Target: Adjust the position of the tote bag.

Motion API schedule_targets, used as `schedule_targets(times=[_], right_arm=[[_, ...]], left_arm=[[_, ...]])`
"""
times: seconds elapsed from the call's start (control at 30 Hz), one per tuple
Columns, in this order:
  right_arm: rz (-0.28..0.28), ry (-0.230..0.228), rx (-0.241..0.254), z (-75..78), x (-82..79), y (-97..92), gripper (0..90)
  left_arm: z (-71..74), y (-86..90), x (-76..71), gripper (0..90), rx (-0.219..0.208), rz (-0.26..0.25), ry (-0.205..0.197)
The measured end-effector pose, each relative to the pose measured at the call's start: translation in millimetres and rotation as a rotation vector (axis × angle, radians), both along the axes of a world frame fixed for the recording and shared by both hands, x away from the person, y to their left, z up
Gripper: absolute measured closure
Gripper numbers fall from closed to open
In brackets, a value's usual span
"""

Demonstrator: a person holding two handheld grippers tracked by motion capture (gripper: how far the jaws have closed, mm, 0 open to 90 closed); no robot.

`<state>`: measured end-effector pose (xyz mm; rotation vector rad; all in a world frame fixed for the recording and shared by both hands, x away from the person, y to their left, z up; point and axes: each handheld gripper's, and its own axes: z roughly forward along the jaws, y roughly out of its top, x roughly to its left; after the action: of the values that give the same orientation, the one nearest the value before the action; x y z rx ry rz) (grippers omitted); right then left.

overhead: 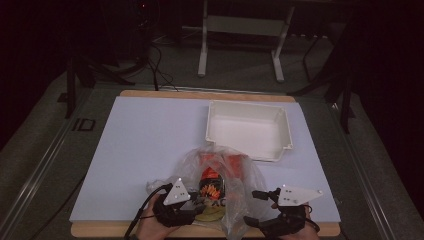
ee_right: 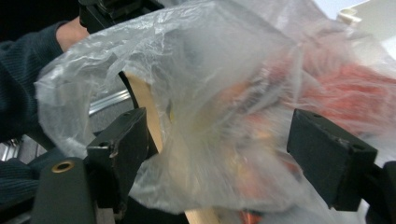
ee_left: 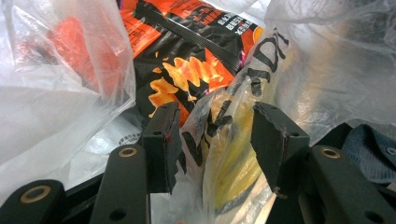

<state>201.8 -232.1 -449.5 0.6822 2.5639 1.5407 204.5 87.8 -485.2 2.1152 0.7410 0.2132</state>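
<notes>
A clear plastic bag (overhead: 220, 190) lies at the near edge of the bench (overhead: 150, 140), its mouth toward the person, between the two grippers; that lets both hands work at the opening. Inside it sit an orange-and-black snack packet (ee_left: 187, 70) and red packs (overhead: 222, 162) farther in.

The left gripper (overhead: 192, 212) stands at the bag's left side. In the left gripper view its jaws are parted about halfway, with a fold of printed bag film and something yellow behind it between them; the pads do not seem to press on it, so the film hangs loose rather than pinched.

The right gripper (overhead: 262, 212) is at the bag's right side. In the right gripper view its jaws are spread wide, and a bulge of the film (ee_right: 210, 116) billows into the gap without being squeezed. The bench's wooden edge (ee_right: 144, 102) shows through the plastic near the left-hand jaw.

Beyond the bag stands an empty white tray (overhead: 248, 129), probably where the contents are meant to go, so the open jaws look ready to take a fresh hold.
</notes>
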Motion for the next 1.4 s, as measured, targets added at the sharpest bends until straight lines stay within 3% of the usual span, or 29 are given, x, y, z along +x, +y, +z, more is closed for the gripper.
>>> schedule_targets(times=[0.1,0.27,0.33,0.4,0.57,0.7,0.8,0.93,1.1,1.2,1.23,1.33,1.4], right_arm=[[-0.031,-0.002,-0.04,-3.7,4.9,9.4,29.1],[-0.098,0.051,-0.095,-14.7,20.0,7.5,74.8],[-0.135,0.072,-0.103,-19.3,24.4,2.0,85.2],[-0.172,0.088,-0.098,-22.8,27.2,-5.4,89.0],[-0.256,0.121,-0.114,-28.0,28.1,-24.3,89.7],[-0.294,0.153,-0.146,-33.7,26.9,-38.1,89.7],[-0.296,0.187,-0.145,-40.4,27.0,-45.4,89.7],[-0.301,0.226,-0.166,-49.9,28.6,-46.2,89.7],[-0.312,0.257,-0.191,-57.2,32.7,-47.0,89.5],[-0.318,0.278,-0.203,-60.4,34.5,-47.8,88.8],[-0.319,0.282,-0.205,-60.9,34.8,-48.4,86.8],[-0.328,0.273,-0.215,-59.1,34.1,-52.8,68.6],[-0.325,0.263,-0.194,-55.0,32.5,-58.8,61.0]], left_arm=[[-4.5,-6.7,3.2,51.8,0.025,-0.006,0.001],[-11.1,-14.4,4.6,67.4,0.057,-0.017,0.018],[-12.0,-13.7,3.8,74.4,0.059,-0.021,0.021],[-11.8,-11.2,2.3,81.0,0.056,-0.027,0.023],[-14.9,-4.3,-7.7,87.5,0.076,-0.036,0.017],[-22.9,3.9,-16.4,88.1,0.077,-0.044,0.039],[-29.0,6.3,-22.5,88.1,0.067,-0.065,0.053],[-39.4,4.1,-27.2,88.1,0.087,-0.081,0.075],[-48.7,3.1,-22.5,87.6,0.102,-0.072,0.095],[-51.5,3.9,-18.4,86.6,0.089,-0.064,0.119],[-51.0,4.2,-18.5,85.3,0.086,-0.065,0.121],[-46.6,5.0,-23.0,74.0,0.083,-0.069,0.103],[-42.6,7.3,-24.8,69.1,0.068,-0.072,0.094]])
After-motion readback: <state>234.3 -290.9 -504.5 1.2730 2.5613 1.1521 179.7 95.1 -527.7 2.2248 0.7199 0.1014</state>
